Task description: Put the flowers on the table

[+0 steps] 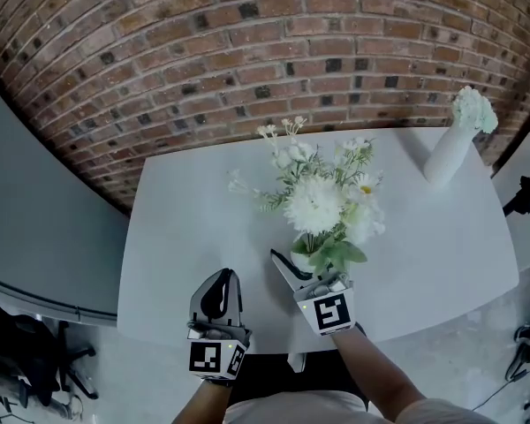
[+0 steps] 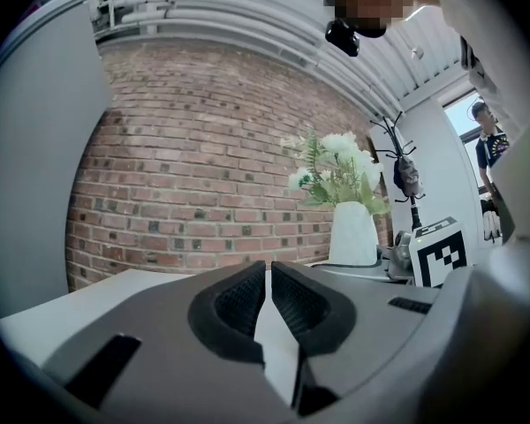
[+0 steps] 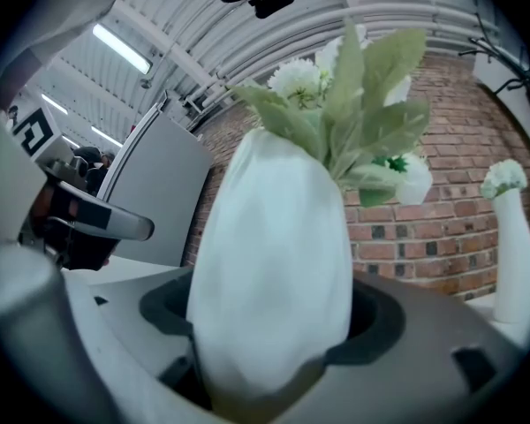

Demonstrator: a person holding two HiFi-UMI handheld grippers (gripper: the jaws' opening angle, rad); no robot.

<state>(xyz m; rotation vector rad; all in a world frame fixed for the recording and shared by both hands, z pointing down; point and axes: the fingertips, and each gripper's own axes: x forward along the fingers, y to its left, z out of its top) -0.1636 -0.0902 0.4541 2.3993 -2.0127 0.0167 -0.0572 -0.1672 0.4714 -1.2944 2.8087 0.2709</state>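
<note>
In the head view, the flowers are seen near the middle of the table, their vase mostly hidden under leaves at the right gripper, and the left gripper is held beside it over the near edge. In the left gripper view, the fingers are seen nearly together with nothing in the narrow slit, and the vase's foot is masked by the gripper's body. In the right gripper view, the vase is clamped between the fingers, its base cut off below.
</note>
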